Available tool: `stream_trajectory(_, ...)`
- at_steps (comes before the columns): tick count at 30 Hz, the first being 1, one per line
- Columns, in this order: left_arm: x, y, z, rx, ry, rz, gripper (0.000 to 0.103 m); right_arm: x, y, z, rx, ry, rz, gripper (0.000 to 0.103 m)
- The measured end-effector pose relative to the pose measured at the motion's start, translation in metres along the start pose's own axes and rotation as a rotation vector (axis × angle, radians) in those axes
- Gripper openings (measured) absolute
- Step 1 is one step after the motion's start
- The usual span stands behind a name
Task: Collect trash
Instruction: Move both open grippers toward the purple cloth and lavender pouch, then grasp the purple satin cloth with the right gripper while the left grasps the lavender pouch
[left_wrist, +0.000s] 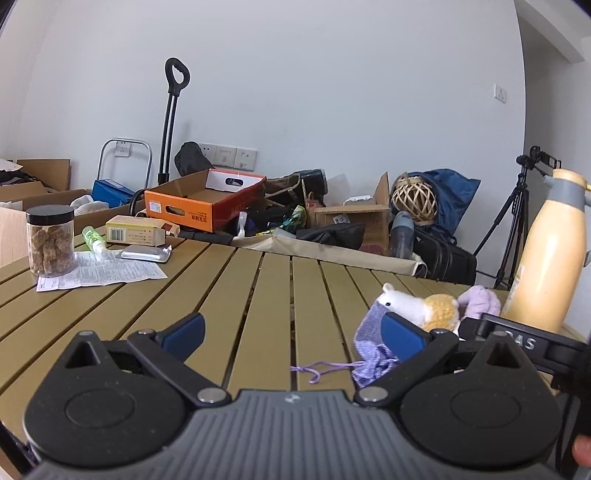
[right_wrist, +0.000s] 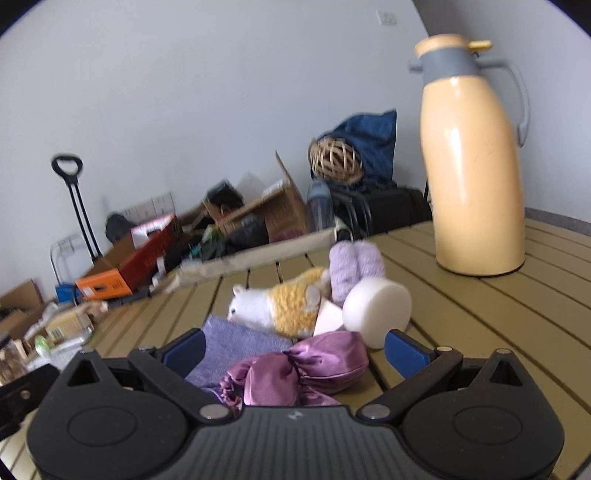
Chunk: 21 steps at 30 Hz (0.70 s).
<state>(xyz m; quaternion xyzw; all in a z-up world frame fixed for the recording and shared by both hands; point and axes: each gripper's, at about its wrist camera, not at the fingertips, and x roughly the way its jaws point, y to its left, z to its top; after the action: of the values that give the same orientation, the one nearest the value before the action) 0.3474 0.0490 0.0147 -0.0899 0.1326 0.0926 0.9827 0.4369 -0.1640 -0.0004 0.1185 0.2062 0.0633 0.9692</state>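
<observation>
Okay, my left gripper (left_wrist: 291, 332) spread over bare slats, paper trash (left_wrist: 99, 271) far ahead-left; right gripper (right_wrist: 293, 349) spread around purple pouch (right_wrist: 295, 373), its near end hidden under gripper body.

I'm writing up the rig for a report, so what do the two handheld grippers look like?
The left gripper and right gripper look identical: a ribbed grey body, two round black housings with triangular cut-outs, black linkage arms on silver pivot pins, and blue ridged fingers. No cables or sleeves show.
</observation>
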Motion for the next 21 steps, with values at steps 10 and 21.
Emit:
stream_trajectory(10,0.029,0.012,0.009,0.016,0.043,0.031,0.103,0.038,0.008,-0.001,-0.011,0.118,-0.053,0.103)
stream_trajectory(21,0.041,0.013,0.010,0.037,0.070,0.022,0.103,0.057,-0.003,-0.002,0.050,0.230,0.014,0.101)
